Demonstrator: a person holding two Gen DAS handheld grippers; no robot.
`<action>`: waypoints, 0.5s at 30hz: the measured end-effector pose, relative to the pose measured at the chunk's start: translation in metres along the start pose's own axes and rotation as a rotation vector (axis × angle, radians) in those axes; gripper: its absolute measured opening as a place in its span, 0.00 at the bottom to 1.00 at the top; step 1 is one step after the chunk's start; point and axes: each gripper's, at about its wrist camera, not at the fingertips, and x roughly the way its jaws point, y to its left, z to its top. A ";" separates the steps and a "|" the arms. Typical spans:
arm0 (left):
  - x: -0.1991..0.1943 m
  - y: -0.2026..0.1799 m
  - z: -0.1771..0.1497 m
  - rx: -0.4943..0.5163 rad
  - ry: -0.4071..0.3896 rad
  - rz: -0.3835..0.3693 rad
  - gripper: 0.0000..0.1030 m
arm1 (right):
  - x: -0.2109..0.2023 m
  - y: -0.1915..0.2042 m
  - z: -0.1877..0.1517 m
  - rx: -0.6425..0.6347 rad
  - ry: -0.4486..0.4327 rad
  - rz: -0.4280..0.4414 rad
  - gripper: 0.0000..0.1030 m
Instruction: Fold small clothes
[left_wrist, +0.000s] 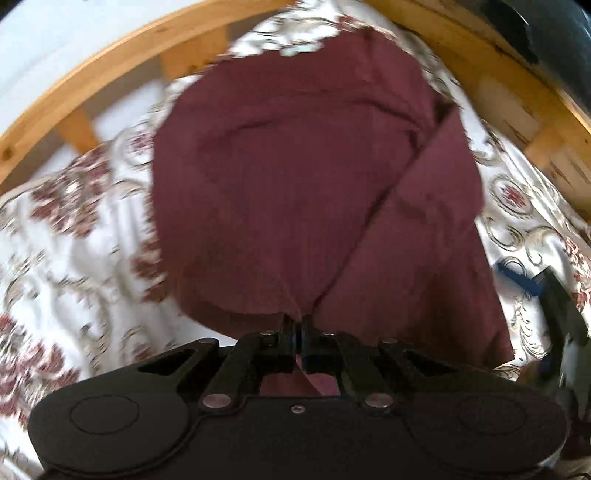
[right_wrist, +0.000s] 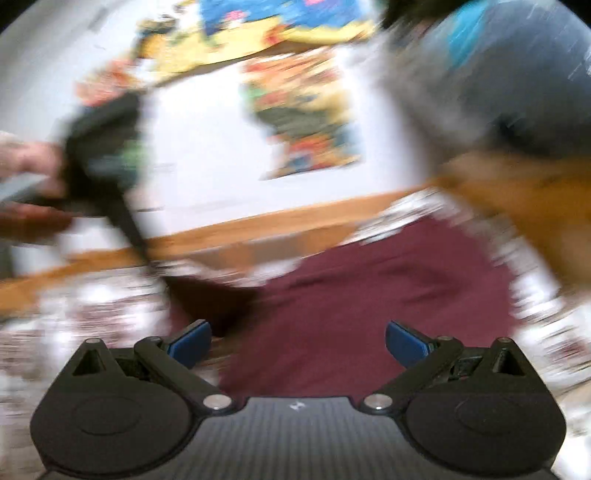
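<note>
- Nearest the left wrist camera, the black left gripper (left_wrist: 298, 325) has its jaws pressed together on a bunched fold of the dark maroon ribbed knit garment (left_wrist: 295, 177); a sliver of the cloth shows in the gap behind the fingers.
- From that pinch the maroon garment fans out away from the camera, one layer lapping over another along a diagonal edge, and it covers the middle of the white bedspread with red flowers and grey scrolls (left_wrist: 74, 236).
- The garment's near right edge runs out of sight behind the gripper body, so its full outline cannot be made out.
- At the right edge of that view a dark shape with a blue tip is the right gripper (left_wrist: 532, 284), cut off and smeared.
- Beyond the cloth curves a light wooden slatted rail (left_wrist: 110, 85); the dark thing in the top right corner is too blurred to name.
- In the right wrist view the right gripper (right_wrist: 297, 341) stands with its blue pads (right_wrist: 190, 341) wide apart and nothing between them, above the maroon garment (right_wrist: 369, 295).
- That whole view is heavily blurred: on the left a hand (right_wrist: 26, 162) grasps a black device, farther back hang colourful pictures (right_wrist: 306, 122) on a white wall, details unreadable.
</note>
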 end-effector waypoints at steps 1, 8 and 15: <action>0.006 -0.007 0.004 0.016 0.004 -0.003 0.01 | 0.003 0.002 -0.002 0.001 0.043 0.036 1.00; 0.039 -0.025 0.016 0.028 0.049 -0.028 0.01 | 0.030 -0.007 -0.011 0.122 0.160 0.030 0.94; 0.049 -0.032 0.019 0.011 0.030 -0.031 0.01 | 0.050 -0.013 -0.014 0.160 0.182 0.043 0.69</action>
